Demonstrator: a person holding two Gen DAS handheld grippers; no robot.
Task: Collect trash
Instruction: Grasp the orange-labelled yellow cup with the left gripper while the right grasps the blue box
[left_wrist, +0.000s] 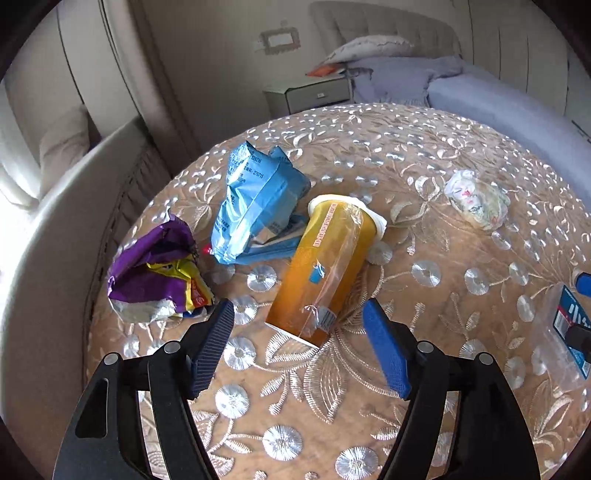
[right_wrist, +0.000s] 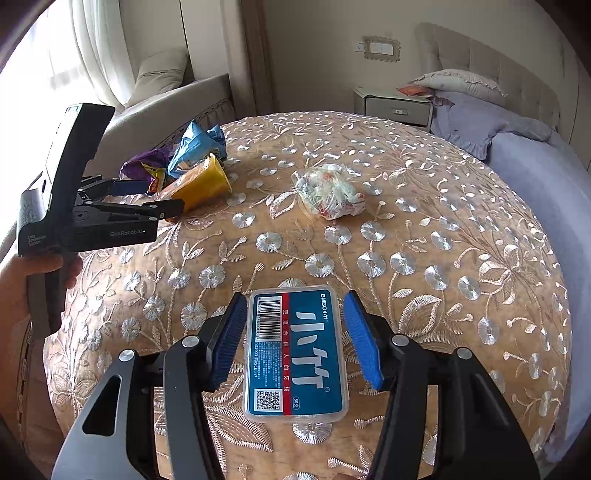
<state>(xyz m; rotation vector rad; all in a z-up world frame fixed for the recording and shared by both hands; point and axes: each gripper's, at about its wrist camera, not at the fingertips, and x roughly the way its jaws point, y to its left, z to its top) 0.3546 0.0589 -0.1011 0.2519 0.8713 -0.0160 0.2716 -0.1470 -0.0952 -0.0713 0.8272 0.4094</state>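
Two claws hang over the embroidered worktop (right_wrist: 461, 229), both spread. Left claw (left_wrist: 299, 347) flanks the base of a tipped orange cup (left_wrist: 325, 269), beside blue (left_wrist: 255, 206) and purple wrappers (left_wrist: 155, 273). Right claw (right_wrist: 295, 336) straddles a clear floss box (right_wrist: 295, 350) without touching. A crumpled plastic wad (right_wrist: 328, 195) lies farther off.

The round table (right_wrist: 461, 221) has a tan cloth with shiny silver flowers and leaves. On it lie a purple and yellow bag (left_wrist: 155, 273), a light blue bag (left_wrist: 255, 206), an orange cup (left_wrist: 325, 266), and a blue box (right_wrist: 297, 352) with white letters and a red stripe. The bed (left_wrist: 498, 107) is pale purple.
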